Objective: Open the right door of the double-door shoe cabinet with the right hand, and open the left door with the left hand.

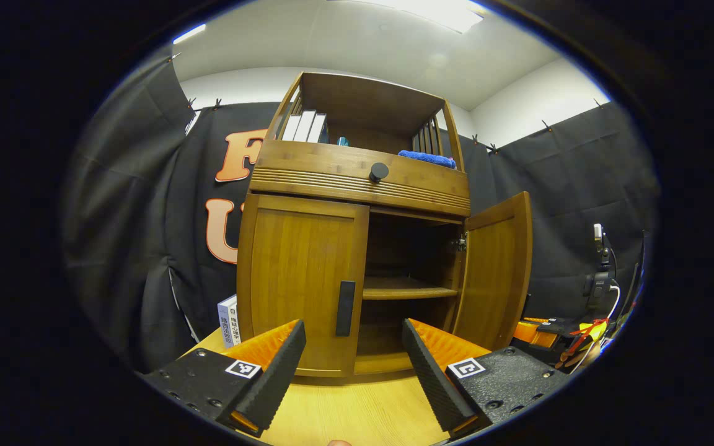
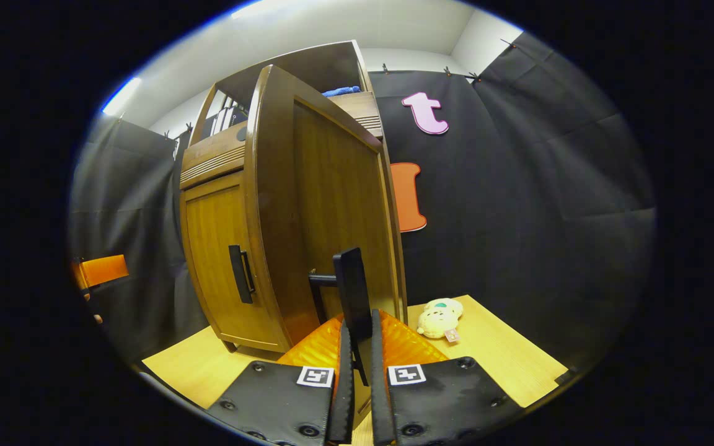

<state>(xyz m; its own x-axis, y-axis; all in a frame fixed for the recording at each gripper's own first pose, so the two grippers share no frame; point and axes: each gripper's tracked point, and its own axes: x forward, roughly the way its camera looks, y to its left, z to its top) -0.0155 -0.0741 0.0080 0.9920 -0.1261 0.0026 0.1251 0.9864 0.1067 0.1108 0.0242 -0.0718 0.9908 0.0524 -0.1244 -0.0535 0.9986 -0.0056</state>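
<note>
Gripping the right door's handle (image 2: 353, 291), the right gripper (image 2: 357, 371) holds that door (image 2: 326, 204) swung wide; the left gripper (image 1: 354, 365), fingers spread, faces the closed left door's handle (image 1: 345, 308), likely next to be pinched.

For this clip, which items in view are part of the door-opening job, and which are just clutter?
Part of the job:
- right door, swung open
- right door handle, clamped in the right gripper
- left door, shut
- left door handle
- left gripper, open, facing it

Lying about:
- plush toy on the table
- books and blue cloth on the top shelf
- book beside the cabinet
</note>
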